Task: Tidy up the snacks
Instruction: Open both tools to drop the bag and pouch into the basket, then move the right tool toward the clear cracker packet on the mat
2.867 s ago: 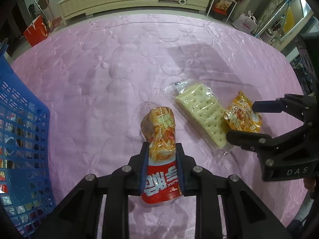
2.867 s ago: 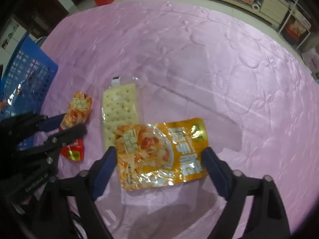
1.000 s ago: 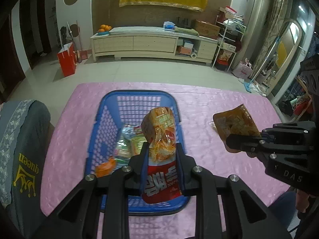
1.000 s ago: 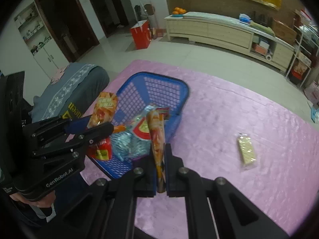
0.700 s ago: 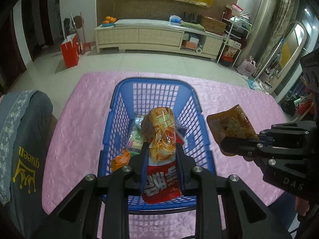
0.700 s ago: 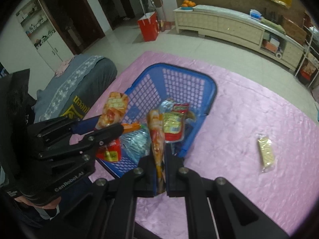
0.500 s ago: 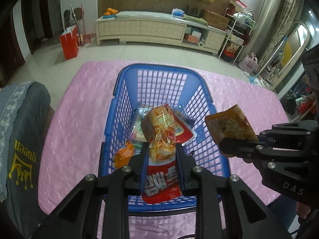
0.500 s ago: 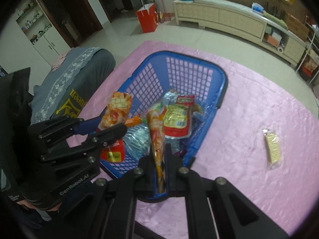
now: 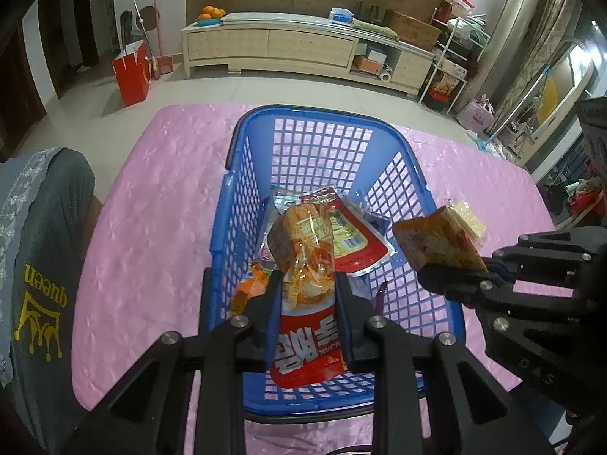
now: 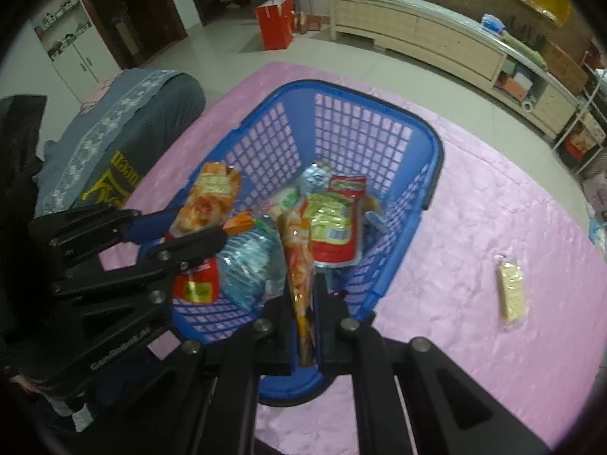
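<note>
Pink-clothed counter [image 9: 151,204] carries a blue basket [image 9: 242,174] near its left edge (already part-filled). Above it, left tongs [image 9: 307,299] clamp a red-orange snack bag [image 9: 303,250]; right tongs [image 10: 309,303] pinch an orange packet [image 10: 297,258].

Likely a home living room — long sideboard [image 9: 303,47] with oranges [image 9: 210,12], quilted pink table cover [image 9: 151,204].

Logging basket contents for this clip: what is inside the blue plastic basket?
Inside the blue plastic basket: a red-and-yellow flat pouch, a crinkly clear-blue packet, a small orange packet. Anything beneath them is covered.
</note>
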A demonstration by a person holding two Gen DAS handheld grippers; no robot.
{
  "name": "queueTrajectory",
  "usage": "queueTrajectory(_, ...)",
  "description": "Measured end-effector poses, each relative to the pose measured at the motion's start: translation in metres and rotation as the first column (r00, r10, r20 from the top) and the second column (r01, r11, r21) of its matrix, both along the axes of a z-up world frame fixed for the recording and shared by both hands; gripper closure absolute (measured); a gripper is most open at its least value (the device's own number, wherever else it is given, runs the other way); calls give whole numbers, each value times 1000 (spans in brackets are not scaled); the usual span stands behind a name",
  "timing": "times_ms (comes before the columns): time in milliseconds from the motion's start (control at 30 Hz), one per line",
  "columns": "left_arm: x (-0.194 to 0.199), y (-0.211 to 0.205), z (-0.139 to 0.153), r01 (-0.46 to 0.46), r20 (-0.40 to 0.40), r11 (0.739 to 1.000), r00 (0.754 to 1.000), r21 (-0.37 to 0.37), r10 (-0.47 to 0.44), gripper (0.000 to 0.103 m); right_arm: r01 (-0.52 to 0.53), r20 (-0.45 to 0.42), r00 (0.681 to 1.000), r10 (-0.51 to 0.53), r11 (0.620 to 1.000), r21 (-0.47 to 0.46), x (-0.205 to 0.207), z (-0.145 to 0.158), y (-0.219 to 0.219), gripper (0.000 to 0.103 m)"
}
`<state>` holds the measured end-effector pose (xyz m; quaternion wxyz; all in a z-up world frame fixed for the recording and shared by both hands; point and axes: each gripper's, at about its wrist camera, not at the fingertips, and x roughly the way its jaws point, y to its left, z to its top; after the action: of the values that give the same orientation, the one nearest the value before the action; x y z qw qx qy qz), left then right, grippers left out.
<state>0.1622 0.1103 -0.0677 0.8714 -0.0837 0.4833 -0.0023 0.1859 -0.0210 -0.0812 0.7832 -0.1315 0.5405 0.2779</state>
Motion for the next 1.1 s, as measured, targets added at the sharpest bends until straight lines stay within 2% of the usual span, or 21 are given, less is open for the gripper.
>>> queueTrajectory(67,1,4,-1,-4,-4,1000,1000,-13,4,79,4,9,1000,-4,1000,-10,1,0,0,93)
queueTrajectory(133,0,7,1,-8,-2,1000,1000,-27,8,74,8,4,1000,-8,1000,-21,2,-2,0,91)
queueTrajectory(200,-2,8,4,-17,12,999,1000,-29,18,64,12,-3,1000,-12,1000,-11,2,-1,-1,85)
queueTrajectory(233,-3,9,5,-18,13,999,1000,-31,18,63,11,-5,1000,-11,1000,-9,2,-1,-2,72)
queueTrajectory(267,-4,9,5,-17,13,999,1000,-32,17,61,8,-6,1000,-8,1000,-10,2,0,-2,55)
queueTrajectory(333,-6,8,8,-15,14,1000,1000,-20,16,56,10,17,1000,-10,1000,-12,-1,3,-4,39)
queueTrajectory(367,-8,7,9,-18,17,1000,1000,-5,18,55,14,34,999,-13,1000,-16,-2,5,-5,37)
queueTrajectory(433,-11,6,12,-16,18,1000,1000,9,16,53,25,43,999,-25,1000,-12,-3,9,-9,36)
queueTrajectory(500,-13,4,15,-14,20,1000,1000,15,13,46,37,42,998,-37,999,-2,-2,12,-13,36)
queueTrajectory(767,-24,-18,37,15,60,999,998,39,-17,43,81,81,993,-83,996,33,-9,37,-42,36)
queueTrajectory(1100,-23,-74,60,86,106,994,990,67,-93,37,150,135,979,-154,988,44,-18,61,-101,35)
